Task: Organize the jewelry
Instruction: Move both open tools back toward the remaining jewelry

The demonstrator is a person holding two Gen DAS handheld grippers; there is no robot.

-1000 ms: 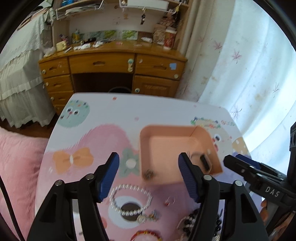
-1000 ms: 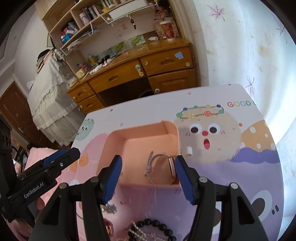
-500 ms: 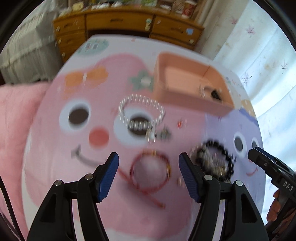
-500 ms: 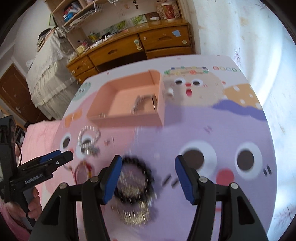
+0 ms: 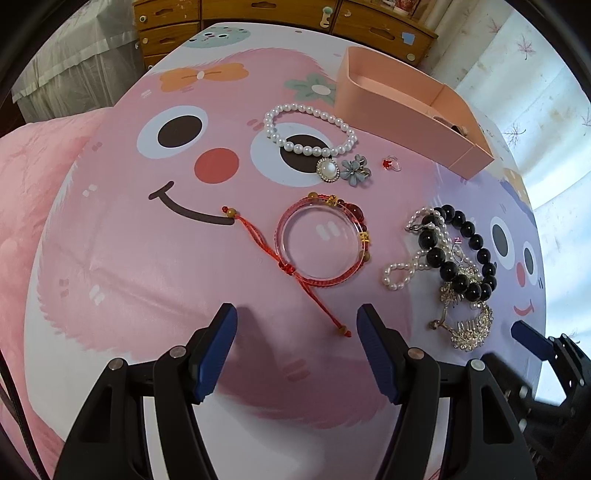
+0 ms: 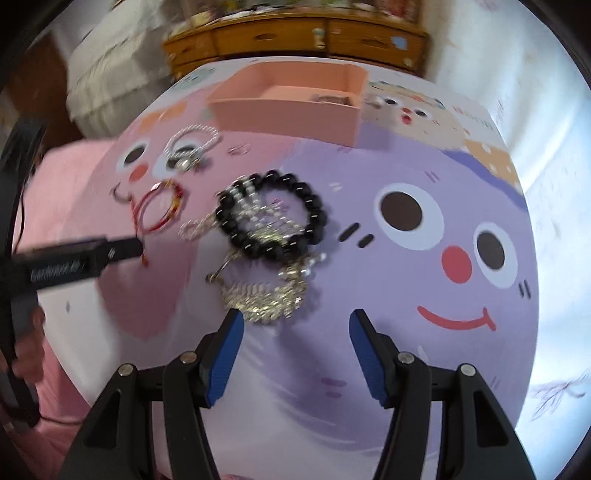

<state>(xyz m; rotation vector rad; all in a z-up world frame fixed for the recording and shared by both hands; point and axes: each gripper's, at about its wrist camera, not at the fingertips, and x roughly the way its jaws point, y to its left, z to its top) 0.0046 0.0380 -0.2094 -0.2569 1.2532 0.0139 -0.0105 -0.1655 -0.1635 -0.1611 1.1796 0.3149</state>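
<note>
Jewelry lies on a cartoon-print table. A red cord bracelet [image 5: 321,242] lies just ahead of my open, empty left gripper [image 5: 296,325]. A pearl bracelet [image 5: 310,129], flower brooch [image 5: 355,170] and small red ring [image 5: 391,163] lie further off. A black bead bracelet [image 5: 458,251] sits tangled with small pearls and a silver comb [image 5: 472,328]. In the right wrist view this pile [image 6: 269,225] lies ahead-left of my open, empty right gripper [image 6: 295,325]. The pink box [image 5: 406,107] stands at the far side [image 6: 291,99], something dark inside.
A wooden desk with drawers [image 6: 295,35] stands beyond the table. A pink cushion [image 5: 33,177] lies to the left. White curtains [image 5: 535,92] hang on the right. The left gripper's finger [image 6: 110,251] shows in the right wrist view.
Both grippers have pulled back from the pink box and tilted down. The jewelry now lies right in front of them. Both stay open.
</note>
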